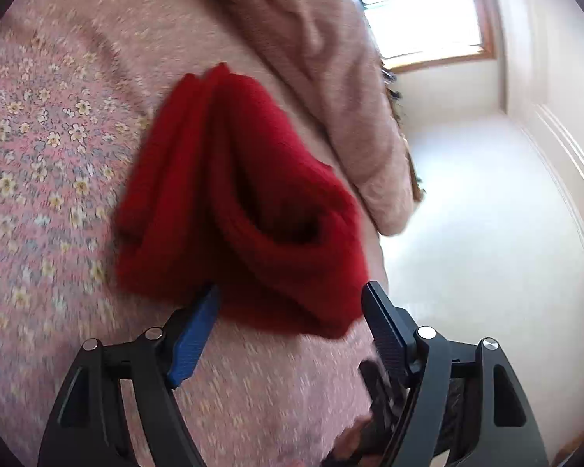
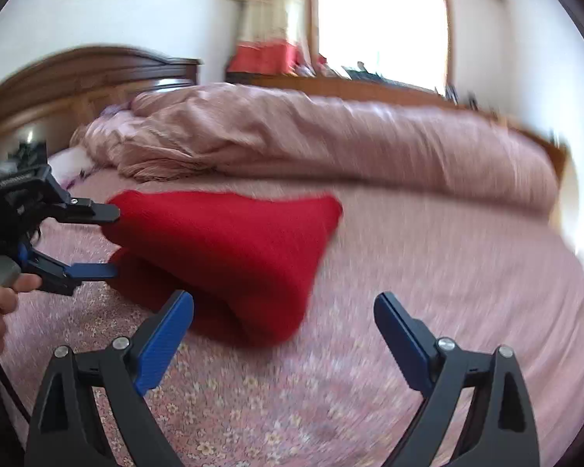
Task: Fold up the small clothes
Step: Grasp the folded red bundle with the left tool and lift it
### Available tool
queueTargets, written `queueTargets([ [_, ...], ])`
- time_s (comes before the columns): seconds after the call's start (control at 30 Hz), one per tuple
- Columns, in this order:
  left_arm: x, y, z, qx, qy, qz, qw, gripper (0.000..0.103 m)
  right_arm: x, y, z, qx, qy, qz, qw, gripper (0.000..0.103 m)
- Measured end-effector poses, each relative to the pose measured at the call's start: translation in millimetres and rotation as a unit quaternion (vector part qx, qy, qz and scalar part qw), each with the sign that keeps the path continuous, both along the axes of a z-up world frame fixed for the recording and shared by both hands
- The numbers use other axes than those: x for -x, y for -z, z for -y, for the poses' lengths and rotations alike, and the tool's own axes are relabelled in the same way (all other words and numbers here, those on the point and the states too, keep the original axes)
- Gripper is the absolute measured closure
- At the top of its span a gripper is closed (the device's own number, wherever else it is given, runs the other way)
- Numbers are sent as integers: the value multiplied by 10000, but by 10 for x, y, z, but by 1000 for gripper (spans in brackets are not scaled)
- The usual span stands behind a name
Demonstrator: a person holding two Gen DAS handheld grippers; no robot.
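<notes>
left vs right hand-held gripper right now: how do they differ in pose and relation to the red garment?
Left hand-held gripper has its jaws open around the edge of the red knitted garment; the right hand-held gripper has only bedsheet between its fingers, with the garment just ahead. In the right wrist view the left one's fingers stand one above the other; the right one's stand side by side. Both are open, and neither presses the cloth.
</notes>
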State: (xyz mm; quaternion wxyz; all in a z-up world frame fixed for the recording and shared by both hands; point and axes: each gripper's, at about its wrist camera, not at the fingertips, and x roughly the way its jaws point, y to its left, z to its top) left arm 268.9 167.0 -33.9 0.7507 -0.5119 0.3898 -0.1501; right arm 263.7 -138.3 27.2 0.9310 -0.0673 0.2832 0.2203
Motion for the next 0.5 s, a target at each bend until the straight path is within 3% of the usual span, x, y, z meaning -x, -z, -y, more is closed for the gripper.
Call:
queueTargets([
  [0.1,-177,-16,-10,-125,-135,65,9998,34,-187,191,-20,-248,-47,-673,9974,7],
  [0.17,-257,-81,56,-383,-127,223,9989,52,-242,253,-50,-278,-116,-653,9974,7],
  [0.2,-306,-164,121,-681,-60,317,9972,72,-270,300,-62,-217,-38,-548,9983,7],
  [0.23,-321,-213,151,-905,-47,339,9953,77,-289,349,-74,-135,49,-502,9986,7],
  [0.27,-331,-304,212,-1239,-36,450,9913,79,-320,408,-83,-53,127,-520,9986,7],
  [0.37,-309,-466,287,-1676,-72,755,9829,85,-433,514,-83,-105,362,-738,9966,7],
  [0.5,-236,-751,365,-1880,-85,1454,9713,85,-535,501,-90,-401,591,-785,9944,7],
])
